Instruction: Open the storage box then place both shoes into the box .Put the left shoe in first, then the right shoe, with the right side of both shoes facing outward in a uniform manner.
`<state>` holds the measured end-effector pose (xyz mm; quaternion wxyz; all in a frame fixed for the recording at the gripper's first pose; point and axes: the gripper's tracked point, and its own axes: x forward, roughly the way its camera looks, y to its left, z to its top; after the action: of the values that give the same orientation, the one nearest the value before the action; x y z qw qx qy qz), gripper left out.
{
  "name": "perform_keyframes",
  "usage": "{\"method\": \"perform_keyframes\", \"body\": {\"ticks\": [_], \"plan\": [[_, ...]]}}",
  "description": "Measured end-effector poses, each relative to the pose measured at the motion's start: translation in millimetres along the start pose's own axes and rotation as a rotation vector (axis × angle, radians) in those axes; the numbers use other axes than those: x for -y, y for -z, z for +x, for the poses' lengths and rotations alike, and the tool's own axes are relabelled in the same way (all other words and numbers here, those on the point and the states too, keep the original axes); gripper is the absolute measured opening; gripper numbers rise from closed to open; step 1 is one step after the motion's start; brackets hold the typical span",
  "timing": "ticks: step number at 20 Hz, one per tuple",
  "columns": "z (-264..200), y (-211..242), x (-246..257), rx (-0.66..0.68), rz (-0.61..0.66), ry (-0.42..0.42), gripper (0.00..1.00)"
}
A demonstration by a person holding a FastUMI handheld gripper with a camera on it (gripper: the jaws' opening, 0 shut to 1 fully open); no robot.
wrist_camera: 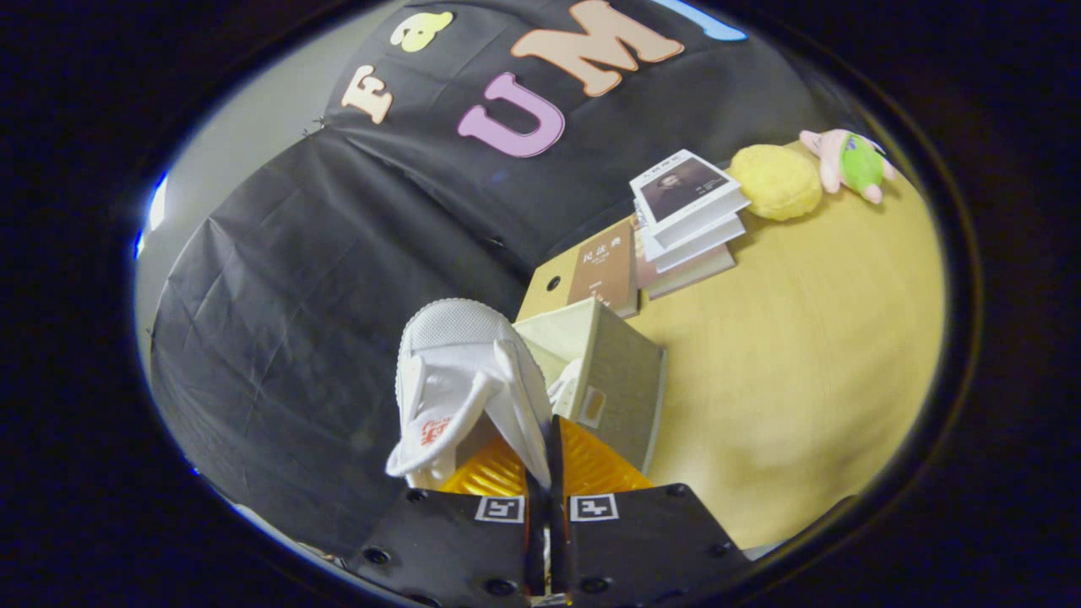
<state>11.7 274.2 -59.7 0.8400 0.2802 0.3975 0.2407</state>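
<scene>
Shoe [460,371] lifted – gripper [547,460] clenched on it.
Its fingers pinched the white shoe's collar, toe pointing away, just beside the open box [612,380] on the table [802,338].

Mount: fisheye cam rides on the gripper [547,473], looks fwd along both fingers.
Facing: tilted view, table [802,363] slopes across the scene; booth's black cloth wall [338,279] fills the far side.
Height: above tabletop, looking down-ish and across.
Nearest: white shoe [464,380], very close, rising from betw. the fingers, which are pinched together on its edge.
Just beyond: storage box [612,380], open, touching/behind shoe.
Mid range: brown book [604,270] leaning beyond box; stack of books [688,224] further back.
Far: yellow plush [775,181] and pink-green plush toy [849,163] near table's far edge.
Distortion: strong fisheye bend at the rim.
</scene>
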Motion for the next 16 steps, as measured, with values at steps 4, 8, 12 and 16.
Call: {"method": "perform_keyframes", "body": {"ticks": [4,8,12,16], "plan": [[40,-3,-26,-0.043,-0.004,0.028,0.06],[72,-13,-17,-0.025,-0.018,0.134,0.06],[96,-19,12,-0.002,-0.011,0.272,0.06],[113,-11,31,0.000,-0.051,0.382,0.06]]}}
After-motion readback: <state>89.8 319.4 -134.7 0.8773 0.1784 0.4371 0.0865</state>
